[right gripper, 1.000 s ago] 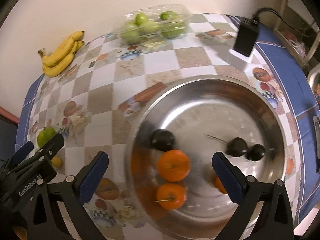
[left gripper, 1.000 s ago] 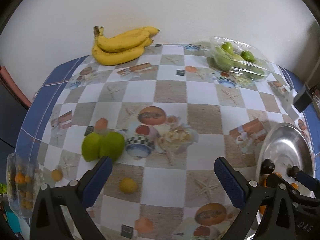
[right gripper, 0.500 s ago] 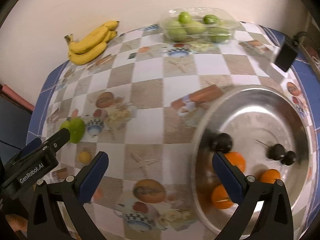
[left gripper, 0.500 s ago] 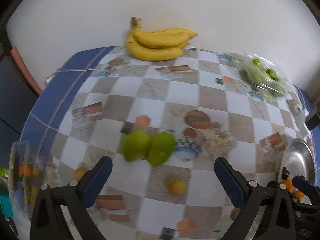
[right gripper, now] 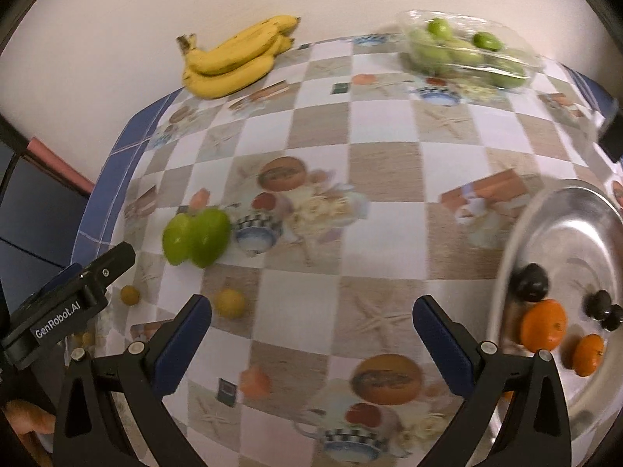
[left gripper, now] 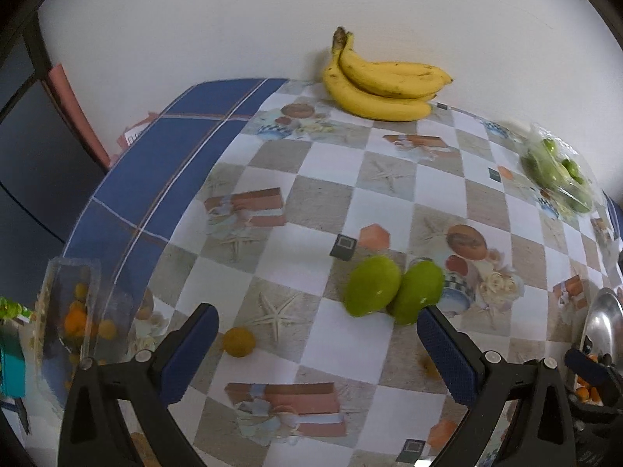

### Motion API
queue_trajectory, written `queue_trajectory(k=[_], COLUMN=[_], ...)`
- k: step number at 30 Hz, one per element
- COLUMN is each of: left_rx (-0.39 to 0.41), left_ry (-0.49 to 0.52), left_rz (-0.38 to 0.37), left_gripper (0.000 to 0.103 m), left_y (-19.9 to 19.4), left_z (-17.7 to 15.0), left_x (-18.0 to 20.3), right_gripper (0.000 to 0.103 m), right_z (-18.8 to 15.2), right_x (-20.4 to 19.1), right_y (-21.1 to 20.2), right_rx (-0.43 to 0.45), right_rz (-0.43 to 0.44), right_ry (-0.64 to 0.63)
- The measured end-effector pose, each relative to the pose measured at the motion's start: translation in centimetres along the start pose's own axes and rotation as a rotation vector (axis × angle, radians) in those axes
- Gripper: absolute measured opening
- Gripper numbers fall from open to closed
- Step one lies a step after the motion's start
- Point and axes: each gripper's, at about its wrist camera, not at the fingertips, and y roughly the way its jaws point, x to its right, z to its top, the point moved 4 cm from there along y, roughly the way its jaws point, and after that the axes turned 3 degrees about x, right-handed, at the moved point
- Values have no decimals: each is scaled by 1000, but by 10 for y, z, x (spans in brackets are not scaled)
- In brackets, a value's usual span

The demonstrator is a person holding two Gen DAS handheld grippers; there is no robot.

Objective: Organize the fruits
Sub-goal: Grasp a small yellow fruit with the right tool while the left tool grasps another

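Fruits: two green mangoes lie touching on the checkered tablecloth; bananas rest by the wall.
Left gripper: fingers spread wide, holding nothing, above a small yellow fruit.
Right gripper: fingers wide apart, empty, touching nothing.
Left view only: clear box of small orange fruits at the table edge.
Right view only: inside of the steel bowl, with oranges and dark fruits.

You see yellow bananas, green mangoes, a checkered blue-edged tablecloth, and perhaps dark plums beside oranges.
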Motion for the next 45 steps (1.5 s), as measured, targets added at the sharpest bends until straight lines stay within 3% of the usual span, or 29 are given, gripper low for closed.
queue_trajectory(k=[9,12,20,24,38,45], left_rx=[-68,-86,-137,-150,-189,-186], left_ry=[-51,-62,-143,-167,-189,-193], left_rz=[-18,-38,-32,-39,-51,-40], left_gripper=[102,96,74,70,34,29], left_y=[20,27,43,49,60,61], left_z=[-9,-11,-18,-20,-27,-28], left_x=[-24,-31,-60,-69,-77,-78], right_gripper=[103,100,82,74,31,27], right_z=[-10,-13,-17,-19,-17,-17], right_x=[-32,-41,-57,-61,-64,-64], right_y=[26,33,49,57,65,66], right_rx=[-39,-53,-79,-95,-102,-110], right_rz=[1,4,24,24,31,34], right_ry=[-67,-87,-113,-118,-115,-112])
